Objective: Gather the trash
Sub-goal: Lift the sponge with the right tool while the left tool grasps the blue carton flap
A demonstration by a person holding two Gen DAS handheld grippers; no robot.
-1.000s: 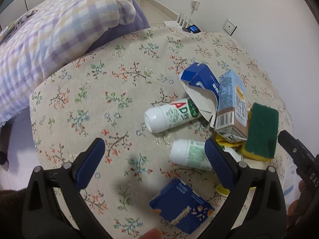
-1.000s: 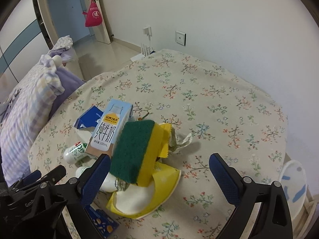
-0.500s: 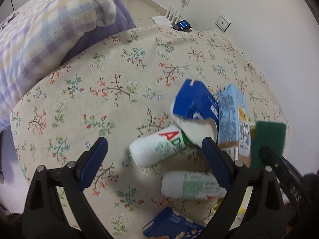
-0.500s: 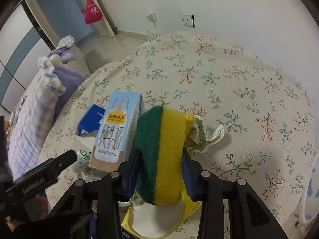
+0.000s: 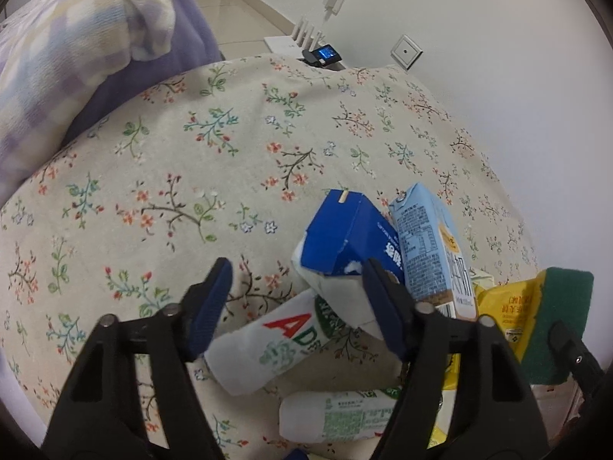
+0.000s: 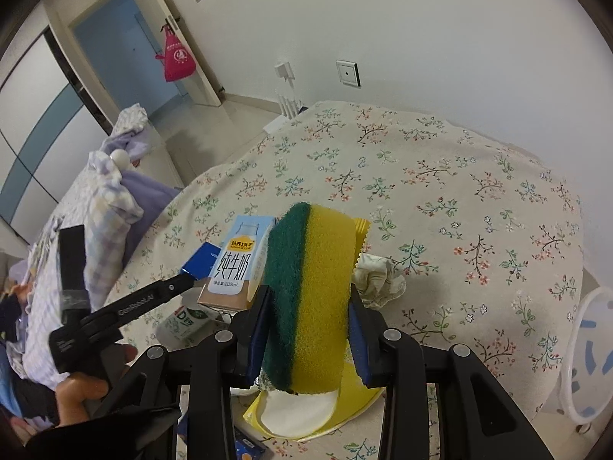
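In the left wrist view, our left gripper (image 5: pixel 297 304) was closing around the white bottle (image 5: pixel 268 343) lying on the floral tablecloth (image 5: pixel 230 161), pads not yet touching. In the right wrist view, our right gripper (image 6: pixel 308 329) pinched the sponge (image 6: pixel 308 299) above the pile; next it likely needs carrying to the white basket (image 6: pixel 588 356)

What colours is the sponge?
Sponge: green on one side, yellow on the other, best in the right wrist view.
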